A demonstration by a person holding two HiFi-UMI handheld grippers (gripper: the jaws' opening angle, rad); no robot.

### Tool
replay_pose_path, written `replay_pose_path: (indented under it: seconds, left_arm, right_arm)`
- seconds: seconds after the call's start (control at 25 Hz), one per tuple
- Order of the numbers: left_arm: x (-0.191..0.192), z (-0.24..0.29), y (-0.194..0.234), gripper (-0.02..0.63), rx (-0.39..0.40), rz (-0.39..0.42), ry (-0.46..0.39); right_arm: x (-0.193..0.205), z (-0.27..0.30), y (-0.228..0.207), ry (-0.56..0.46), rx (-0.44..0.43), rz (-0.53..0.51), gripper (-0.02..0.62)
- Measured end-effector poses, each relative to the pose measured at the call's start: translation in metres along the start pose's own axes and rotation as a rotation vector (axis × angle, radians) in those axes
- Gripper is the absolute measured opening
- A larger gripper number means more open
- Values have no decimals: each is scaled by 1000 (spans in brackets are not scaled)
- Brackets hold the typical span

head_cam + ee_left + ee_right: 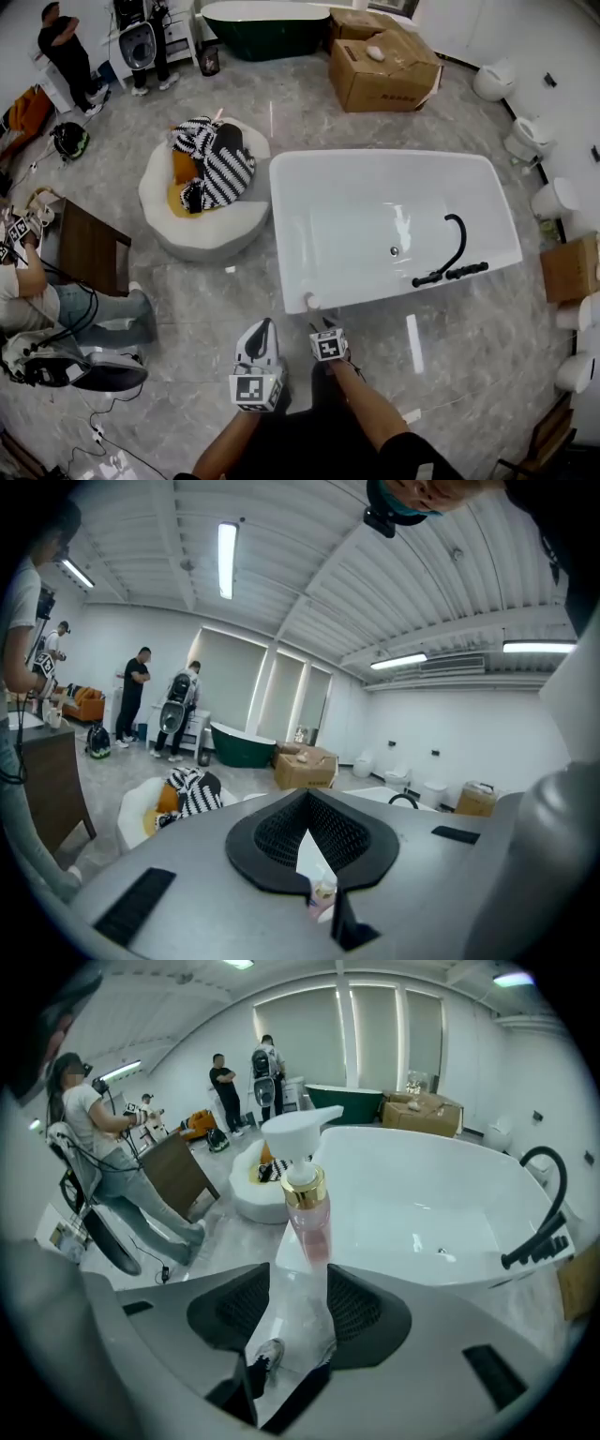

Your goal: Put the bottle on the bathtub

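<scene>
Tongs: right gripper (pixel 298 1276) gapes wide, empty, with the bottle (pixel 307 1215) just ahead of its jaws; left gripper (pixel 306 799) has its tips together on nothing.
Bottle: upright and free on the near corner rim of the bathtub (pixel 417 1194).
Risk: I judge it top-heavy and close to the edge. If I back out crooked, a jaw clips it and it topples to the floor (pixel 225 1241).

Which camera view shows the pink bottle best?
The right gripper view: the bottle stands large and upright on the bathtub rim, with its white pump and gold collar clear. The head view shows only its small top at the tub's near corner. The left gripper view shows a tiny sliver low in the frame.
</scene>
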State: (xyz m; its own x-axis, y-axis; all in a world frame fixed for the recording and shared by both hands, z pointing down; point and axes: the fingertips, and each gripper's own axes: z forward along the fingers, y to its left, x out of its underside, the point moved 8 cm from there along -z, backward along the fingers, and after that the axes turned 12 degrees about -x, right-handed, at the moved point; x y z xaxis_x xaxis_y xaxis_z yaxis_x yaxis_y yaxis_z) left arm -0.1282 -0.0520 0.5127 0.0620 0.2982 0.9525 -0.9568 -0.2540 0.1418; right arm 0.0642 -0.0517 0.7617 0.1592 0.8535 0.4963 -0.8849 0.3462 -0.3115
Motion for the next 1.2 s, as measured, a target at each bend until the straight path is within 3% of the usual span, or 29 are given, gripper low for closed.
replay_pose_path:
  seconds: [0.12, 0.44, 0.88, 1.2]
  left_arm:
    - [-5, -13, 3, 15, 24, 12, 12]
    - [-23, -45, 0, 15, 90, 31, 19]
    - [-54, -89, -34, 15, 72, 43, -68]
    - [-75, -122, -66, 15, 30, 53, -141]
  right_arm:
    - [4, -20, 8, -34, 10, 80, 158]
    - [-19, -94, 33, -202, 39, 127, 40]
    - [-59, -235, 92, -556, 6, -7, 11]
    - [-49, -323, 119, -705, -25, -84, 11]
